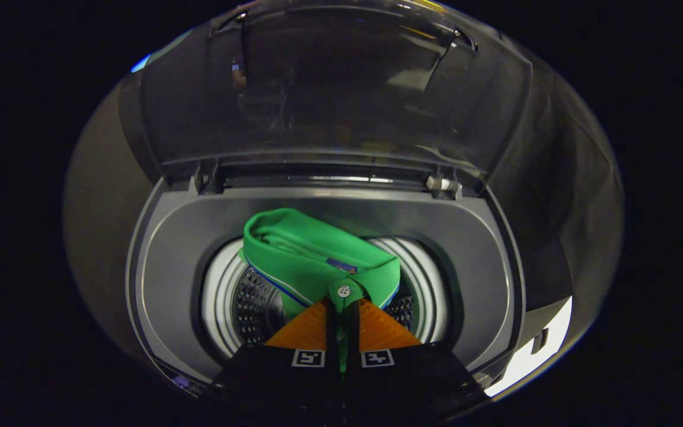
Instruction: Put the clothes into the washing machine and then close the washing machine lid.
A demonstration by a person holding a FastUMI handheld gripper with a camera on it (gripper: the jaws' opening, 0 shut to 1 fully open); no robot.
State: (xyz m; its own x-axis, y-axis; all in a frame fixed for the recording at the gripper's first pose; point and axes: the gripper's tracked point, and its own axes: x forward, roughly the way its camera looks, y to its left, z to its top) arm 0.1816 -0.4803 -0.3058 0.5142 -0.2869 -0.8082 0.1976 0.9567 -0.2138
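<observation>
Gripper view looks down into a top-loading washing machine (158, 279) whose lid (341, 89) stands raised and open across the upper half of the frame, its clear panel reflecting faint shapes. No brand or readable writing can be made out on the machine; the one label on the clothing, a small dark tab (341, 265) with an orange edge sewn just under the collar, is too small to read. Each finger carries a square black-and-white marker near its base, a pattern and not text. The tongs (342, 308) are almost fully closed at the lower centre of the frame, with only a narrow slit left between the fingers, and green cloth fills that slit: they are clamped on a green polo shirt (294, 261) at its placket, just below a pale button (344, 291). The shirt is bunched, with its collar (282, 228) toward the upper left and a thin blue and white stripe along the collar edge. It hangs in the centre of the frame, above the round mouth of the drum (246, 308), covering much of the opening; the perforated metal wall of the drum and its white ring show on either side of the cloth. The grey top deck surrounds the opening, and the lid hinges sit along its far edge.
</observation>
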